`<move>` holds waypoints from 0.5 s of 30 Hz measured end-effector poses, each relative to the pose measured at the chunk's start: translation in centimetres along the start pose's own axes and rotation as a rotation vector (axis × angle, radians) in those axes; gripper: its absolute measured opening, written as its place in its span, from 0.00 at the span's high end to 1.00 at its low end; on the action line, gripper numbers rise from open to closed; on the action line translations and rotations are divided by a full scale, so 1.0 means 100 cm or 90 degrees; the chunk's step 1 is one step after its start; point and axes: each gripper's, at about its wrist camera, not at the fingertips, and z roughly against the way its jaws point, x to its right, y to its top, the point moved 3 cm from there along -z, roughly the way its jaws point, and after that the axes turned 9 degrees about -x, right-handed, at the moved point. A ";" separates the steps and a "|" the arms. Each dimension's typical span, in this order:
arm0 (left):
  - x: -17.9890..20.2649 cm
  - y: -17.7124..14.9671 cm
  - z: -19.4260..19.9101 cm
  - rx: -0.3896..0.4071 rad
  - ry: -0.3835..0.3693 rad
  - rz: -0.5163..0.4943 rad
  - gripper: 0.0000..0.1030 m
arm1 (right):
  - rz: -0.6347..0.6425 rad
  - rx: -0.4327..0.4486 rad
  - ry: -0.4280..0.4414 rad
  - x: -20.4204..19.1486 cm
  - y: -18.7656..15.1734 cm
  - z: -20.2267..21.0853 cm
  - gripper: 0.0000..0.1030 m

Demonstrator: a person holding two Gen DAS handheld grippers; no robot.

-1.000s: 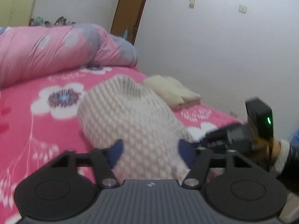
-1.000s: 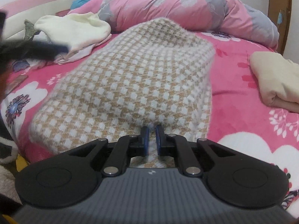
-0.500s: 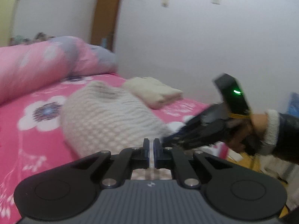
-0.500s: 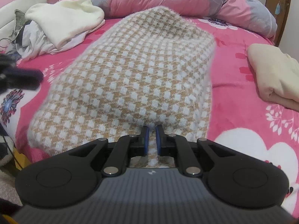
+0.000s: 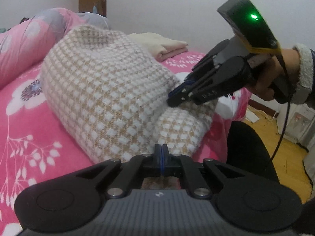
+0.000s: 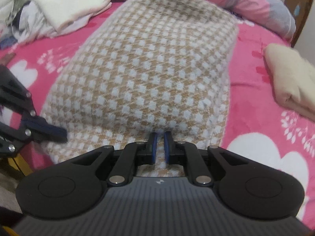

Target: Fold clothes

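Both grippers have the checkered knit sweater [image 6: 157, 68] by its near edge on the pink floral bed [image 5: 29, 127]. Left gripper [image 5: 161, 151] jaws pressed together on the hem; right gripper [image 6: 159, 147], at the sweater's 6 o'clock, pinching fabric too. Folded cream garment [image 6: 291, 82] sits at 3 o'clock.

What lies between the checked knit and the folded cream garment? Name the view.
Only bare pink flowered bedcover lies between the checked knit and the folded cream garment, seen in the right wrist view.

Both the left gripper [image 5: 161, 151] and the right gripper [image 6: 159, 140], tilted downward, were clamped on the checked knit [image 6: 157, 63].
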 end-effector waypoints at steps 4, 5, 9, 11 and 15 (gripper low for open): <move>-0.003 0.002 0.002 0.007 -0.004 0.026 0.97 | 0.056 -0.027 -0.032 -0.013 0.006 0.021 0.89; -0.003 0.002 0.002 0.009 -0.005 0.032 0.97 | 0.072 -0.026 -0.043 -0.017 0.010 0.031 0.89; -0.002 0.000 0.000 0.017 -0.016 0.059 0.97 | 0.156 0.051 -0.043 -0.048 0.042 0.076 0.89; 0.000 0.001 -0.002 0.021 -0.022 0.073 0.97 | 0.183 0.078 -0.012 -0.063 0.060 0.074 0.88; 0.002 -0.001 -0.003 0.031 -0.025 0.092 0.97 | 0.174 0.018 0.002 -0.060 0.077 0.005 0.88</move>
